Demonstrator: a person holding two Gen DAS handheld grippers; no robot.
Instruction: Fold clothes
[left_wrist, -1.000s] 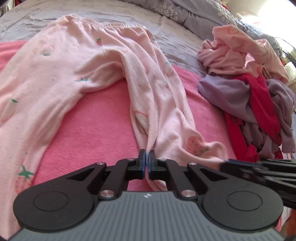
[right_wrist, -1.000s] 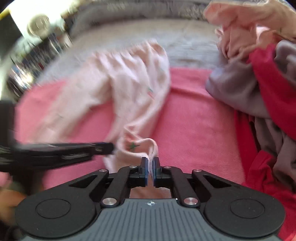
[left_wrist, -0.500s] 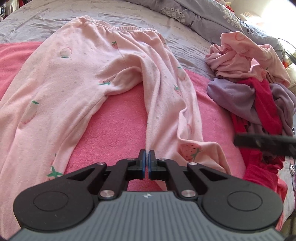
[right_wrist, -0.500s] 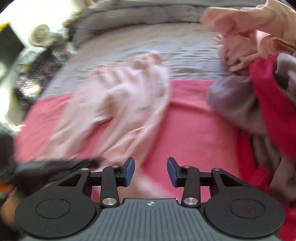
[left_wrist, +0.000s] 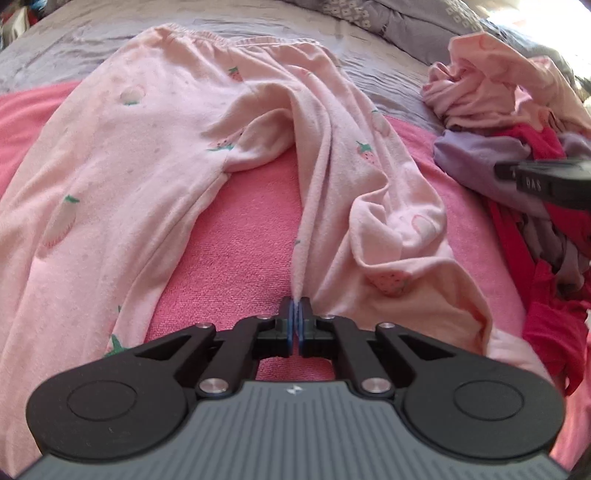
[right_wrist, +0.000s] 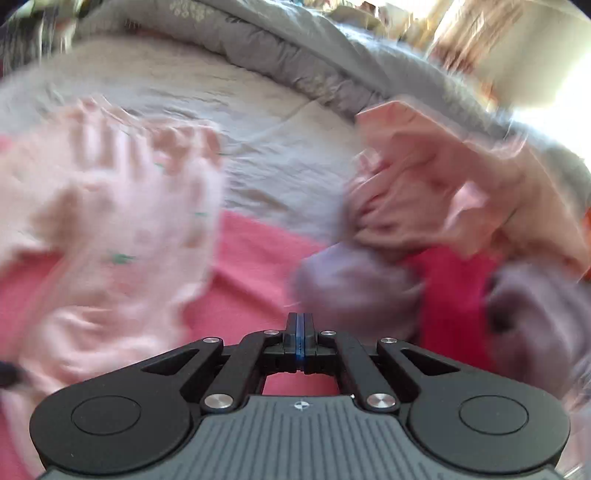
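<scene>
Pale pink strawberry-print trousers (left_wrist: 155, 155) lie spread across a pink towel (left_wrist: 236, 251) on the bed (left_wrist: 74, 44), waistband toward the far side on the grey bedspread, one leg running down the left edge of the left wrist view and the other coming toward the camera in loose folds. The left tool (left_wrist: 295, 319) is clenched on a narrow ridge of fabric from the inner edge of that nearer leg, the cloth rising taut from between its blue pads. Just right of the pinch the leg's cuff (left_wrist: 424, 295) bunches in a rumpled heap. Further right, a pile of unfolded clothes (left_wrist: 509, 122) sits on the bed, peach on top, with lilac and crimson pieces beneath. In front of that pile the right tool (left_wrist: 546, 181) shows side-on at the frame's right edge. In the blurred right wrist view the right tool (right_wrist: 300, 325) is clenched with nothing between its pads, over the towel between the trousers and the pile.
</scene>
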